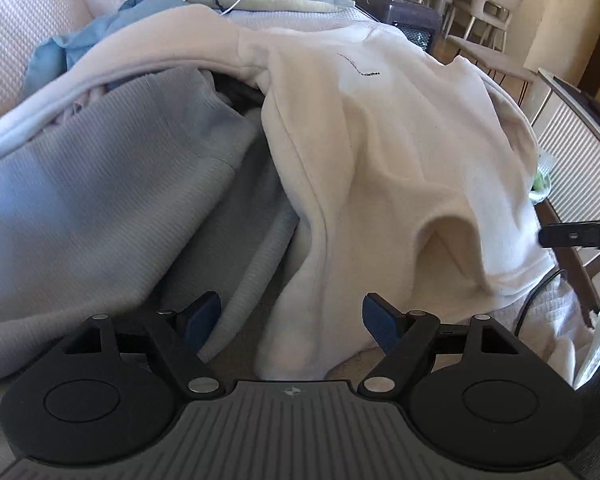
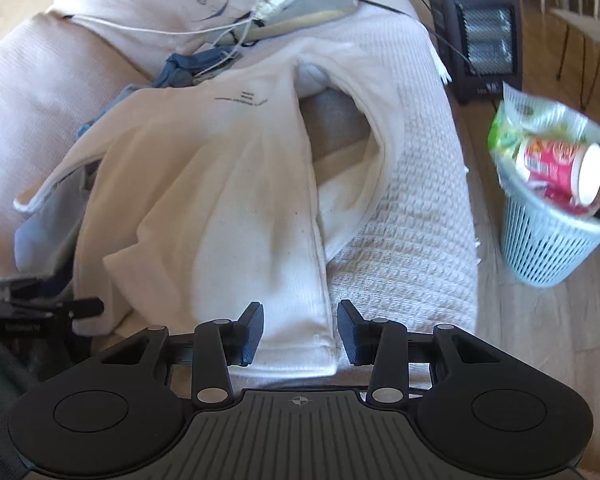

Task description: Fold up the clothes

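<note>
Item: right gripper [image 2: 299, 330], lower centre of the right wrist view; fingers released, straddling the hem of the white sweatshirt [image 2: 228, 184] without pinching it.
Item: left gripper [image 1: 292, 322], lower centre of the left wrist view; fingers released wide, the same sweatshirt's lower edge between them, not gripped.
Item: sweatshirt, mid-frame, rumpled over a grey garment [image 1: 100, 184] on the waffle-weave cover [image 2: 412, 240].
Advice: pinch one layer at each hem corner, evenly, before lifting.
Far right: laundry-style basket [image 2: 552, 240]; heater [image 2: 480, 36].
</note>
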The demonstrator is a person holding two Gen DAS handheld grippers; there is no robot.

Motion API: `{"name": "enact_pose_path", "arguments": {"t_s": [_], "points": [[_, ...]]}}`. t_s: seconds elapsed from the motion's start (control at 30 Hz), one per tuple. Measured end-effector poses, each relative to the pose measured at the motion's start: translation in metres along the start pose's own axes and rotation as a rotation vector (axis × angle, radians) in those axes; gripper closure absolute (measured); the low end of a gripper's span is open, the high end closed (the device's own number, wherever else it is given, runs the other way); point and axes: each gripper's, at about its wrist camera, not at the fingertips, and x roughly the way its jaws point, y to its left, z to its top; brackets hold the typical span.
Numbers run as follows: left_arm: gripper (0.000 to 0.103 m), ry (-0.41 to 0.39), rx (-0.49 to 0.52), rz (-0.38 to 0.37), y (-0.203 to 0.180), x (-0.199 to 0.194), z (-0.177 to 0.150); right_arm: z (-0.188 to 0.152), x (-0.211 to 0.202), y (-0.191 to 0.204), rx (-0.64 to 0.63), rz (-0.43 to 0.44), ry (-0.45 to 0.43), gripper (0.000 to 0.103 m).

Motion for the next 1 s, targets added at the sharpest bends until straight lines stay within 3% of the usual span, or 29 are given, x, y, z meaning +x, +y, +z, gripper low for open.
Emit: {"name": "enact_pose_path", "arguments": {"t_s": [0.17, 0.27, 0.47, 0.57, 0.67, 0.8, 0.83, 0.9, 1.0], "points": [[0.042, 0.000, -0.008, 0.011, 0.000, -0.008, -0.002, 0.002, 0.016, 0.002, 0.009, -0.020, 0.021, 0.062], [0.043, -0.001, -0.047, 0.006, 0.003, -0.018, -0.007, 0.000, 0.019, 0.002, 0.014, -0.025, 0.019, 0.061], [0.040, 0.002, 0.012, 0.023, -0.005, -0.012, -0.005, -0.001, 0.015, 0.008, -0.008, -0.016, 0.052, 0.061], [0.040, 0.003, 0.051, 0.022, -0.009, -0.008, -0.006, -0.001, 0.015, 0.012, -0.040, -0.057, 0.054, 0.062], [0.049, 0.025, 0.078, 0.033, -0.008, 0.003, -0.013, -0.002, 0.021, 0.013, -0.033, -0.083, 0.049, 0.062], [0.076, 0.005, 0.153, 0.052, -0.007, 0.007, -0.017, -0.003, 0.023, 0.018, -0.045, -0.113, 0.045, 0.064], [0.085, -0.003, 0.168, 0.055, -0.006, 0.004, -0.016, -0.003, 0.023, 0.019, -0.051, -0.122, 0.043, 0.067], [0.092, -0.018, 0.194, 0.057, -0.004, -0.003, -0.015, -0.002, 0.021, 0.022, -0.059, -0.131, 0.042, 0.077], [0.094, -0.042, 0.171, 0.018, 0.011, -0.022, -0.005, 0.000, 0.016, 0.027, -0.067, -0.140, 0.043, 0.092]]}}
